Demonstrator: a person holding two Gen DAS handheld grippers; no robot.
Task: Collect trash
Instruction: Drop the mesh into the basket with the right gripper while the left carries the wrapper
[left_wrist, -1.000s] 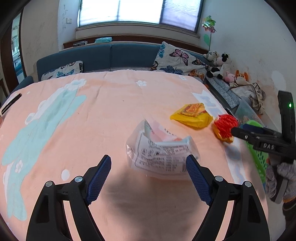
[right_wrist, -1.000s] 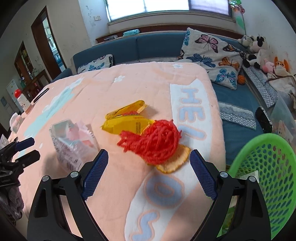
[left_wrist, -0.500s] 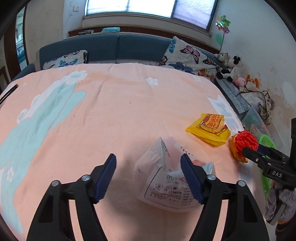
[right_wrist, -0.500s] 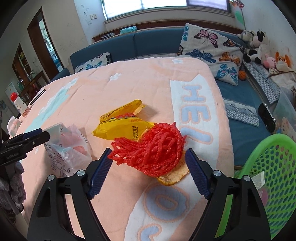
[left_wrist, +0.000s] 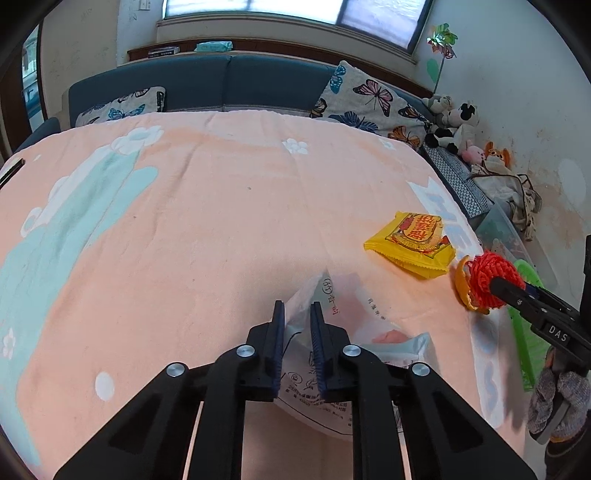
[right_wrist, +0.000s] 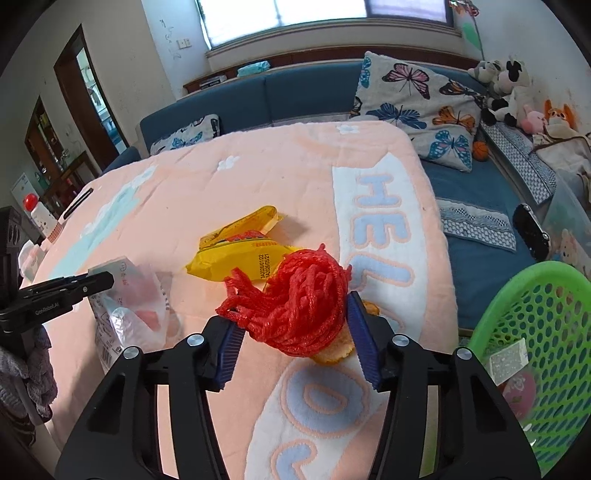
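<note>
My left gripper (left_wrist: 296, 325) is shut on the top edge of a clear printed plastic bag (left_wrist: 369, 332) lying on the pink blanket (left_wrist: 184, 221). The bag also shows in the right wrist view (right_wrist: 136, 306). My right gripper (right_wrist: 295, 317) is closed around a red mesh net (right_wrist: 299, 299) with an orange peel (right_wrist: 332, 354) under it. The net also shows in the left wrist view (left_wrist: 491, 277). A yellow snack wrapper (left_wrist: 417, 240) lies between the two; it also shows in the right wrist view (right_wrist: 236, 254).
A green plastic basket (right_wrist: 535, 332) with some trash in it stands off the blanket's right edge. A blue sofa (right_wrist: 295, 92) with butterfly pillows (right_wrist: 417, 107) and stuffed toys (right_wrist: 506, 85) runs along the back and right.
My left gripper moved forward over the plastic bag and closed on its top edge. My right gripper moved onto the red mesh net and closed around it.
</note>
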